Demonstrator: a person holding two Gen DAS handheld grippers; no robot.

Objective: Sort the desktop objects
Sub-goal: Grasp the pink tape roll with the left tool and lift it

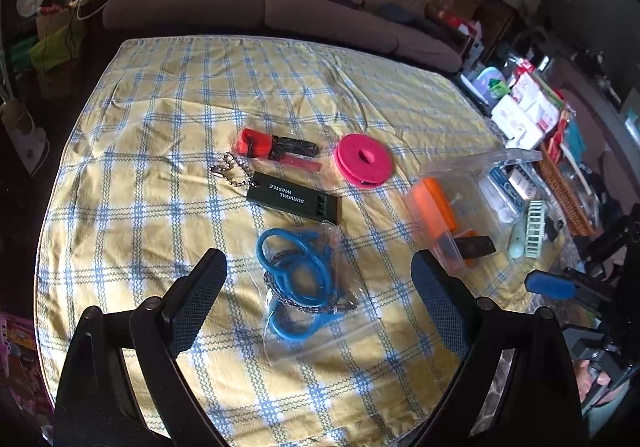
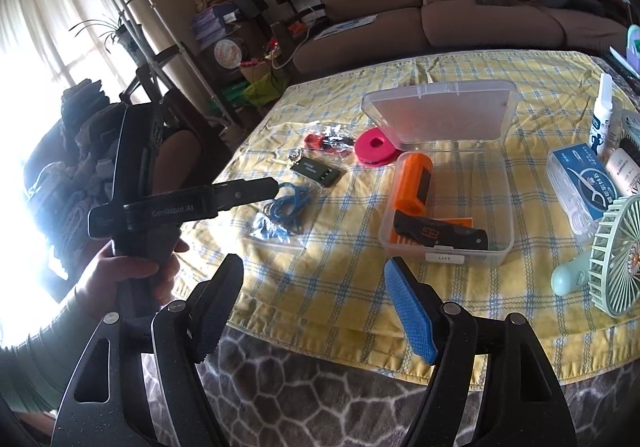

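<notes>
Fingers of the left gripper stand wide apart with nothing pressed between the pads, above the bagged blue cord; its bag is clear and its edges are hard to trace against the cloth. Fingers of the right gripper likewise stand apart and empty, over the near hem of the yellow checked cloth; one pad is blue, the other black. Landmark: clear plastic box, open, its lid tipped back behind it. Inside the box: orange cylinder and folding knife, the knife partly covering an orange piece whose shape cannot be made out; a small label on the front wall is too small to read. Left of the box: pink spool just beside its far corner; dark whistle further left, its ball chain trailing off; red-and-black tool beyond the whistle, details blurred; blue cord nearest the cloth's front edge. Right of the box: floss-pick case, white bottle, pale green hand fan, the fan cut off by the frame edge. Person's hand grips the left gripper's handle, well left of the box; the window glare behind it washes out that side. Brown sofa stands beyond the box.
</notes>
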